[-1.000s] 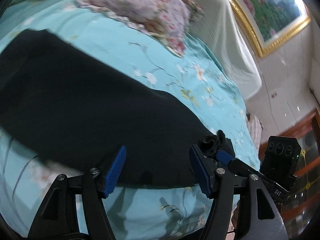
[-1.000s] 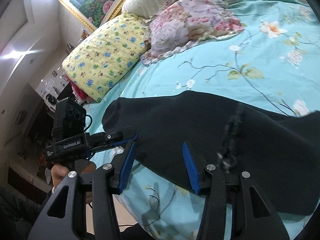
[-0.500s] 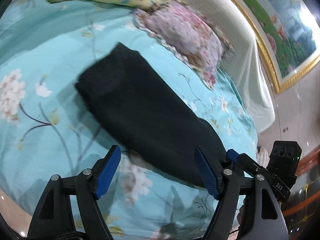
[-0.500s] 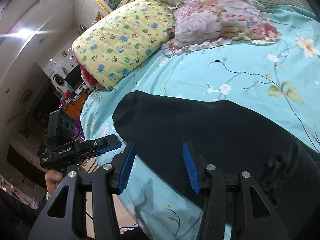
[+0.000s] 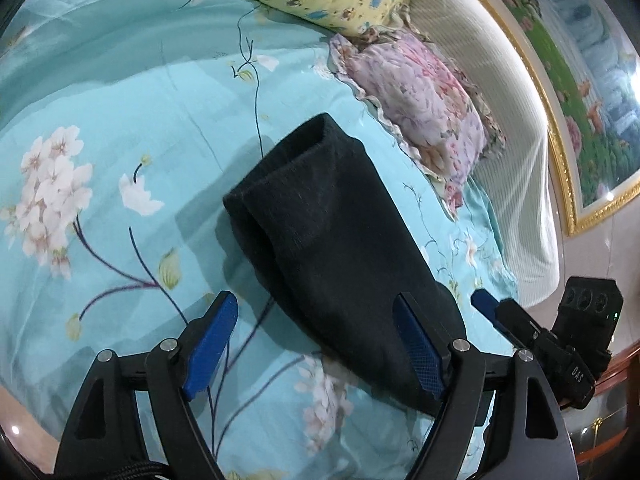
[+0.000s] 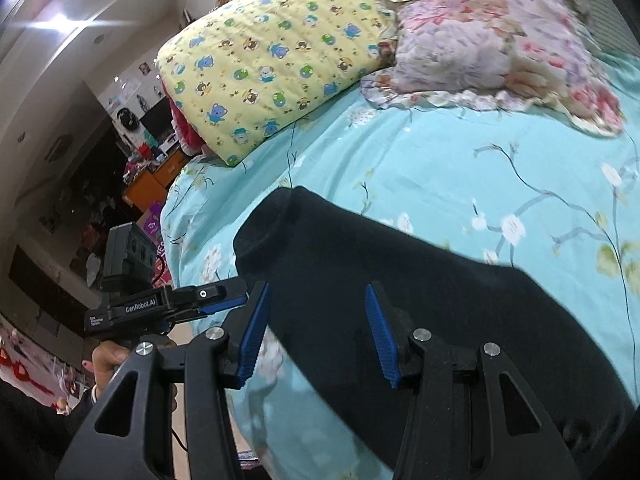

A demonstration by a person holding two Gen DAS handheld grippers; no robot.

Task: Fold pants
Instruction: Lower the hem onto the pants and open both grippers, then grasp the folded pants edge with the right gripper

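Black pants [image 5: 332, 232] lie folded lengthwise in a long strip on a turquoise floral bedsheet [image 5: 120, 120]. Their cuff end points toward the pillows. My left gripper [image 5: 316, 344] is open and empty, held above the near part of the strip. My right gripper [image 6: 316, 332] is open and empty, above the pants [image 6: 400, 292] near the bed's front edge. The right gripper also shows at the right edge of the left wrist view [image 5: 488, 308]. The left gripper shows at the left of the right wrist view [image 6: 224, 300].
A yellow cartoon-print pillow [image 6: 272, 52] and a pink floral pillow [image 6: 492, 48] lie at the head of the bed by a white headboard [image 5: 516, 128]. A framed painting [image 5: 580, 80] hangs on the wall. Cluttered furniture [image 6: 152, 168] stands beyond the bed's left side.
Both grippers have pulled back and swung toward the cuff end of the pants. More bedsheet and the yellow pillow have come into view. Both stay open.
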